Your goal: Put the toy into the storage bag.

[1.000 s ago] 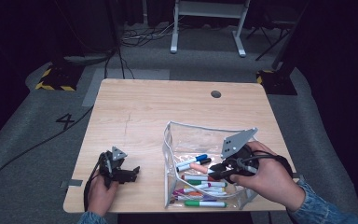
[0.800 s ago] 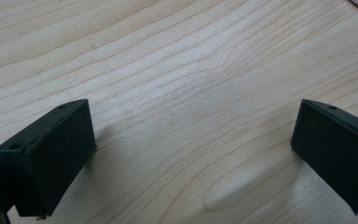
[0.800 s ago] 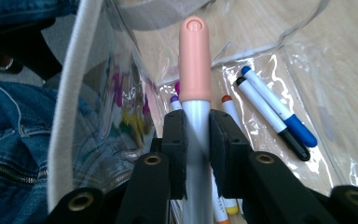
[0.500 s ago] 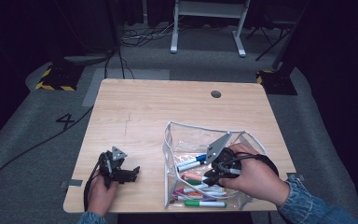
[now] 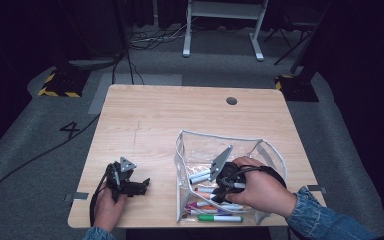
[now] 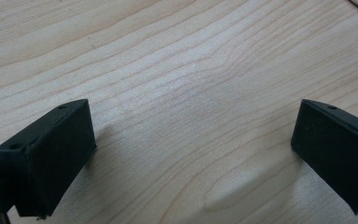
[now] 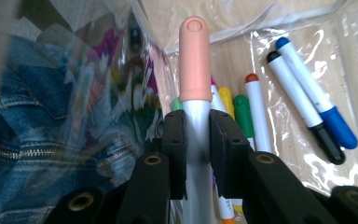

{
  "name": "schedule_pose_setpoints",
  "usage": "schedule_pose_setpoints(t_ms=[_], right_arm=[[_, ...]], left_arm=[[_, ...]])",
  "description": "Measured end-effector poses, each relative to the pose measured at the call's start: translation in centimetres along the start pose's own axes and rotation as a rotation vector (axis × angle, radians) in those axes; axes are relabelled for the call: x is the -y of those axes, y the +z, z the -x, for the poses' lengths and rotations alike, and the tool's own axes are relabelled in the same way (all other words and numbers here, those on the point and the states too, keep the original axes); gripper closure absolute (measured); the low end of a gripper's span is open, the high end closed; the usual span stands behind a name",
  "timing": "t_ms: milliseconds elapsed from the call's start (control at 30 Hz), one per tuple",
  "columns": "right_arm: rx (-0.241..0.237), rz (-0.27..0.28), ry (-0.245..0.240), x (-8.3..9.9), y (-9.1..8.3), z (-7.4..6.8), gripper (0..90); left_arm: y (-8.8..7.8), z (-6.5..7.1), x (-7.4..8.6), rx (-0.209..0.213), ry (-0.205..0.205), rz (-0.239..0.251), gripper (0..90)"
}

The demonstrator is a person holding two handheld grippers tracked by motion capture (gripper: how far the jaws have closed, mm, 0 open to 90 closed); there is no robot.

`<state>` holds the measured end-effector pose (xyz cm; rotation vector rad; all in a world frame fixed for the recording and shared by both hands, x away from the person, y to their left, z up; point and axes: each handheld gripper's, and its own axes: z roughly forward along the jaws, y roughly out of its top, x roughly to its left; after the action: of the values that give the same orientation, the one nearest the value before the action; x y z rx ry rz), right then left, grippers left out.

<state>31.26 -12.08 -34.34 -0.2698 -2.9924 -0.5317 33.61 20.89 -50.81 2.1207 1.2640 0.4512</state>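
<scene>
A single digit can be read: a "4" [image 5: 72, 129] marked in black on the grey floor [image 5: 40, 165], off the bench [image 5: 145, 115] at about nine o'clock. No lettering can be made out on the markers or the clear pouch.

You have a white marker with a peach-pink cap [image 7: 195, 60] standing near upright at the centre of the right gripper view, cap end toward the top of the frame, its barrel pinched between the two black pads. Behind it lies the clear plastic pouch [image 5: 268, 150], open at the lower right of the high view on the table, with more markers [image 7: 307, 100] lying loose on its floor.
</scene>
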Motion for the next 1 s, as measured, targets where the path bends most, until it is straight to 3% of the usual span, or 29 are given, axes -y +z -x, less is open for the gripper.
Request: schedule_pose_setpoints(t_ms=[467, 733, 1000], right_arm=[[-0.079, -0.098, -0.012, 0.4, 3.2, 1.0, 77.2], [-0.074, -0.158, -0.068, 0.2, 4.2, 1.2, 77.2], [-0.077, -0.194, -0.064, 0.3, 4.5, 1.4, 75.1]], left_arm=[[0.0, 0.0, 0.0, 0.001, 0.0, 0.0, 0.0], [0.0, 0.0, 0.0, 0.001, 0.0, -0.001, 0.0], [0.0, 0.0, 0.0, 0.002, -0.001, -0.002, 0.0]])
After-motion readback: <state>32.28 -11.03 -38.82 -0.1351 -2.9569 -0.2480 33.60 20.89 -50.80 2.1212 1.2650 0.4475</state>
